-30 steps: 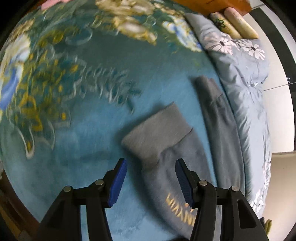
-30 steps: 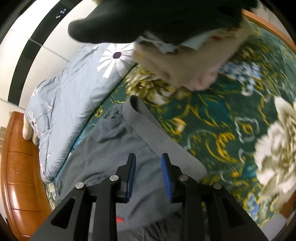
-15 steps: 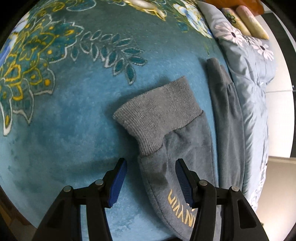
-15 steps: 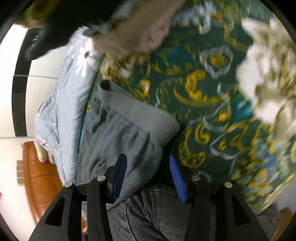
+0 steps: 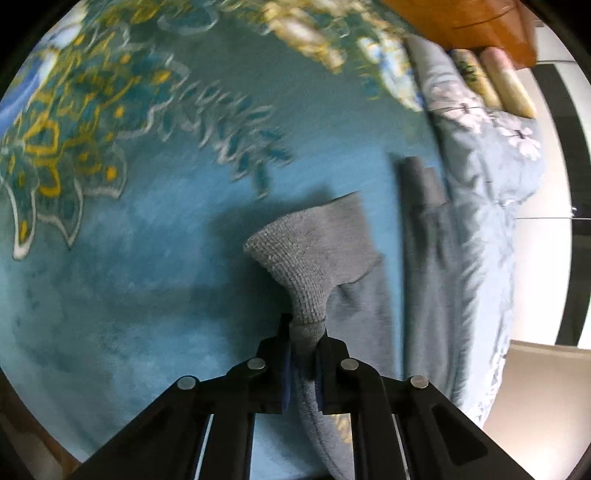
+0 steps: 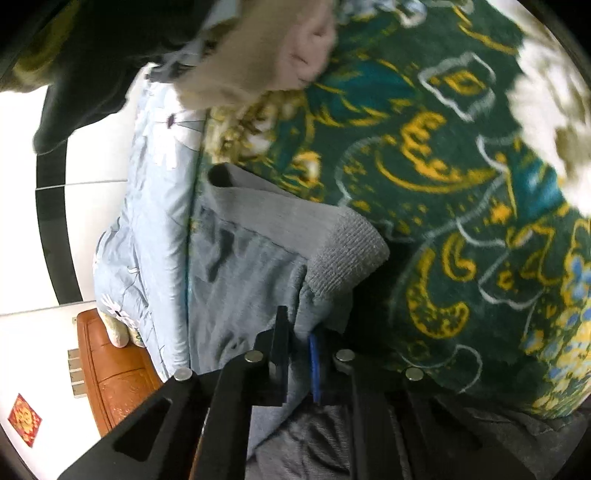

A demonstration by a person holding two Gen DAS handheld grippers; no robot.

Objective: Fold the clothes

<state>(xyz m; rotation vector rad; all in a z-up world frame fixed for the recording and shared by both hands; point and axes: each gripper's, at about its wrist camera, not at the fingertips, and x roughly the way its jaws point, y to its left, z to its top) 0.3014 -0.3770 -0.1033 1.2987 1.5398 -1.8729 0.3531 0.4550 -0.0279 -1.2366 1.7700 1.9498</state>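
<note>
On the left, the left gripper point(image 5: 303, 354) is pinched tight on the grey sweatpants point(image 5: 354, 306), its black fingers squeezing the fabric just behind one ribbed ankle cuff point(image 5: 314, 251). That cuff lifts off the teal floral blanket point(image 5: 122, 236) and fans out ahead of the fingertips, casting a dark shadow on the plush to its left. A scrap of yellow lettering point(image 5: 341, 424) shows on the leg close under the right-hand finger. Further right, the second trouser leg point(image 5: 424, 258) lies flat and straight on the blanket, apart from the held one, its cuff pointing away from the camera. Beside it runs a pale blue quilt with white daisies point(image 5: 487, 177), with two rolled pillows point(image 5: 495, 81) and an orange wooden headboard point(image 5: 469, 22) at the far end.

In the right wrist view, the same daisy quilt point(image 6: 159, 206) lies along the left, with the wooden headboard point(image 6: 114, 376) below it. The right gripper point(image 6: 298, 350) is clamped on the sweatpants point(image 6: 243, 280) near the ribbed waistband point(image 6: 347, 251), whose corner rises and curls over above the fingers; a sliver of blue pad shows against the cloth. The rest of the waistband stretches flat toward the quilt. Above, blurred, a person's hand point(image 6: 280, 55) emerges from a dark sleeve point(image 6: 96, 55). To the right spreads the dark green part of the blanket with gold and white flowers point(image 6: 461, 166)
</note>
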